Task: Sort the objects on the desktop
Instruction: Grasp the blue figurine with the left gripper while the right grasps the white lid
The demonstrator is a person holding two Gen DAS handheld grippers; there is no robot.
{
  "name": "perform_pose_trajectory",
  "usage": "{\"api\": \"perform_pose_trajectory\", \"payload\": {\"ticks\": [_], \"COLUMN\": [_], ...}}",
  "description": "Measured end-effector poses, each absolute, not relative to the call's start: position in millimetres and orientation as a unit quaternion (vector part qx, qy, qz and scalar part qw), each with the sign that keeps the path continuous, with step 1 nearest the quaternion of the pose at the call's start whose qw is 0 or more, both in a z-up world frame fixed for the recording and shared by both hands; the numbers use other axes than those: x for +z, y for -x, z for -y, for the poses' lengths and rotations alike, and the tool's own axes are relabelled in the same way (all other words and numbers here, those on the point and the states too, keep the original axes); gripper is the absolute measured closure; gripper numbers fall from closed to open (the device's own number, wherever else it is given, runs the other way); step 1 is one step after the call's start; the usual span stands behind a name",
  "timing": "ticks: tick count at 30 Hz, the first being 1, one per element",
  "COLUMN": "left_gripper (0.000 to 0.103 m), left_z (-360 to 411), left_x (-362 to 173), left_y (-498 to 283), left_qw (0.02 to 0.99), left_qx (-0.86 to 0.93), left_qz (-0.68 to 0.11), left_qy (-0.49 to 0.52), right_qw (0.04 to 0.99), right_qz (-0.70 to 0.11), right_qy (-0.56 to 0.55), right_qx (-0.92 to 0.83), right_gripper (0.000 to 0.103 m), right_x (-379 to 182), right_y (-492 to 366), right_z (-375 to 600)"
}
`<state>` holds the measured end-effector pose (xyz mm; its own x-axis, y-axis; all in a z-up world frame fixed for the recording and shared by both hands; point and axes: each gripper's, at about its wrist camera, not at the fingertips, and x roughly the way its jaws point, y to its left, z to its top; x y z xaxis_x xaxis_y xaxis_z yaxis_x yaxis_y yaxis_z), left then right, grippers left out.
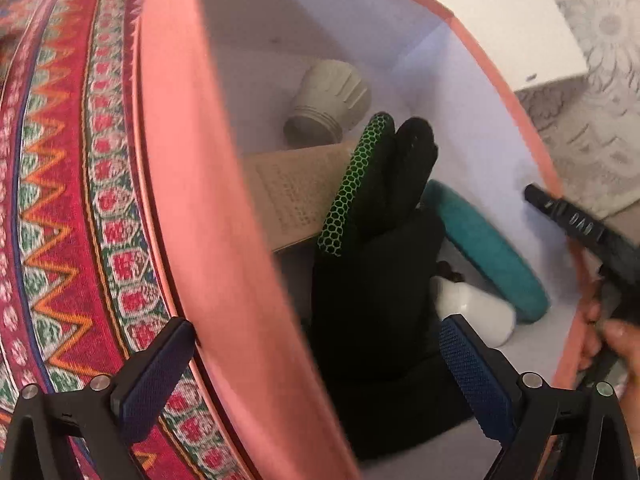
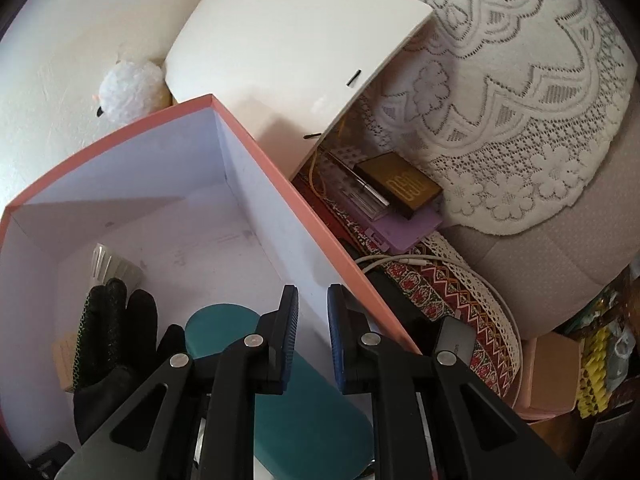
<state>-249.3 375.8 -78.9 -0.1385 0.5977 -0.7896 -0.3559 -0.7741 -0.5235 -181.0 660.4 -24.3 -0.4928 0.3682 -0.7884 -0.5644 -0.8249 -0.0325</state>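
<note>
A pink box with a white inside [image 1: 188,184] [image 2: 280,200] holds a black glove with green mesh [image 1: 376,256] [image 2: 116,340], a teal case [image 1: 492,248] [image 2: 304,396], a beige ribbed bulb base [image 1: 328,100], a printed card [image 1: 296,192] and a white rounded object [image 1: 476,312]. My left gripper [image 1: 316,376] is open, its jaws straddling the box's near wall. My right gripper [image 2: 312,340] is shut on the box's right wall; it also shows in the left wrist view [image 1: 568,216].
The box rests on a red patterned cloth [image 1: 60,200] [image 2: 444,284]. A white lid [image 2: 288,60] leans behind it. Beside the box lie a gold-and-black box [image 2: 400,188], a purple case [image 2: 404,232] and a white cable [image 2: 400,260]. A lace cover [image 2: 520,100] lies right.
</note>
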Motion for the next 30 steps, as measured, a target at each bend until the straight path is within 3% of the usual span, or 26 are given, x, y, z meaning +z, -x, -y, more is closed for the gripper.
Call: {"api": "perform_pose_trajectory", "payload": {"ticks": [1,2,3,7,12,18,23,30], "left_gripper": [0.004,0.004,0.004,0.003,0.001,0.001,0.001,0.001], "left_z": [-367,-352,-336,-259,-133,5,87,96], "left_x": [-74,-65,-56,-19,19,14,-21,-49], "left_y": [247,242,236,207,148,101,114,184], "left_qw": [0.318,0.312,0.305,0.267,0.209,0.102,0.025,0.050], "left_qx": [0.748,0.757,0.769,0.806,0.867,0.916,0.912,0.898], "left_qz": [0.115,0.120,0.123,0.147,0.115,0.040,0.059,0.052], "left_qy": [0.571,0.561,0.549,0.508,0.439,0.386,0.405,0.433], "right_qw": [0.264,0.255,0.252,0.232,0.150,0.016,-0.048,-0.068], "right_qz": [-0.119,-0.123,-0.126,-0.119,-0.124,-0.077,-0.024,0.038], "right_qy": [0.417,0.410,0.396,0.294,0.184,0.197,0.288,0.390], "right_qx": [0.862,0.867,0.874,0.919,0.963,0.977,0.956,0.917], "right_gripper": [0.064,0.041,0.030,0.027,0.009,0.004,0.005,0.006], "right_x": [-20,-16,-7,57,118,102,33,-52], "right_y": [178,175,168,125,72,72,112,171], "right_z": [-655,-650,-642,-578,-462,-305,-196,-133]}}
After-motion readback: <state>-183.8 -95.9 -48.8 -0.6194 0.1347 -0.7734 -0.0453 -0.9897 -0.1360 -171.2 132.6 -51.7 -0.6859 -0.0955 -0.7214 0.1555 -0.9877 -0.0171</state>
